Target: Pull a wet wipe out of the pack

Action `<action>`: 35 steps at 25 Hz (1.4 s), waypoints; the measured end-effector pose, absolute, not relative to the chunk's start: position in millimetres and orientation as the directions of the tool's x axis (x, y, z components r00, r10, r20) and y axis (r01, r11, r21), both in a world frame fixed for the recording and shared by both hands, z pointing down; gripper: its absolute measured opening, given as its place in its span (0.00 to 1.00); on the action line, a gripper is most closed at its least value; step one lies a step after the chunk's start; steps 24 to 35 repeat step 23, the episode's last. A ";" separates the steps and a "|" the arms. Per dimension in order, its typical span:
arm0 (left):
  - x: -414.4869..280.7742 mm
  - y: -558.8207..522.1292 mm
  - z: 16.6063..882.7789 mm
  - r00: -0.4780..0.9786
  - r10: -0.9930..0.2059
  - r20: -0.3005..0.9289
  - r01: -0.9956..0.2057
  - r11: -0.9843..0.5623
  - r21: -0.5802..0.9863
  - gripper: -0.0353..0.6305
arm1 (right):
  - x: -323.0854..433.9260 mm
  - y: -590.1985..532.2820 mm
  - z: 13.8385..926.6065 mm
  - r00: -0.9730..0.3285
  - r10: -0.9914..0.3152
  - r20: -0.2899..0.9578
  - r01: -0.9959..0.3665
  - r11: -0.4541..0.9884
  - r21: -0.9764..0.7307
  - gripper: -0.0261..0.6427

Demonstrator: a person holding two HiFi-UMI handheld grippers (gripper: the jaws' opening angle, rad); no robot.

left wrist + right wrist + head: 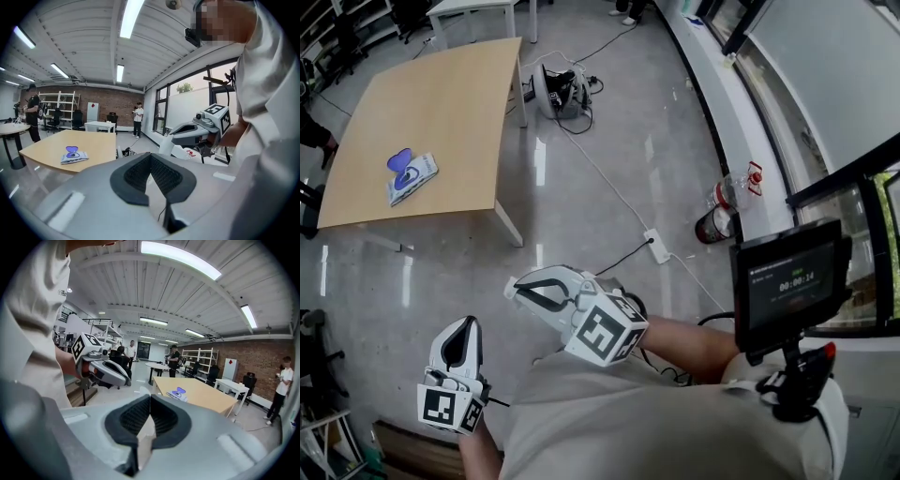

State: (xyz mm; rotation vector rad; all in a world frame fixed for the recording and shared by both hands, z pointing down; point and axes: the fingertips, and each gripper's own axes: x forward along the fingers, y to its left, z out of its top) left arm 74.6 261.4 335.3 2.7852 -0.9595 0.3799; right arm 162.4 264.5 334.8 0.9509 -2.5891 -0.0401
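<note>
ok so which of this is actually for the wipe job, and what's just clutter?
For the job:
- wipe pack, lying on the table
- left gripper and right gripper, both shut and empty, well short of the table

Just lying about:
- power strip on the floor
- bottles by the window
- white gear with cables beside the table leg

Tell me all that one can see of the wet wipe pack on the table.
The wet wipe pack is a flat, soft-looking white pouch with blue print. It has a rounded blue-violet part at one end, perhaps its flap. It lies flat and alone on the light wooden table, nearer the table's left side in the head view. Nothing touches it.
</note>
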 end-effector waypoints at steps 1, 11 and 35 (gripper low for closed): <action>59.5 274.5 334.3 0.759 -0.583 0.291 -0.627 -0.775 0.083 0.06 | 148.6 276.7 332.6 -0.700 -0.625 0.344 -0.615 0.773 0.155 0.05; -44.2 336.3 342.9 0.739 -0.603 0.301 -0.654 -0.749 0.106 0.06 | 59.0 331.1 318.8 -0.702 -0.618 0.353 -0.597 0.782 0.181 0.05; -140.1 368.6 358.3 0.765 -0.572 0.296 -0.617 -0.782 0.084 0.06 | -42.9 356.2 324.3 -0.691 -0.629 0.356 -0.599 0.774 0.205 0.05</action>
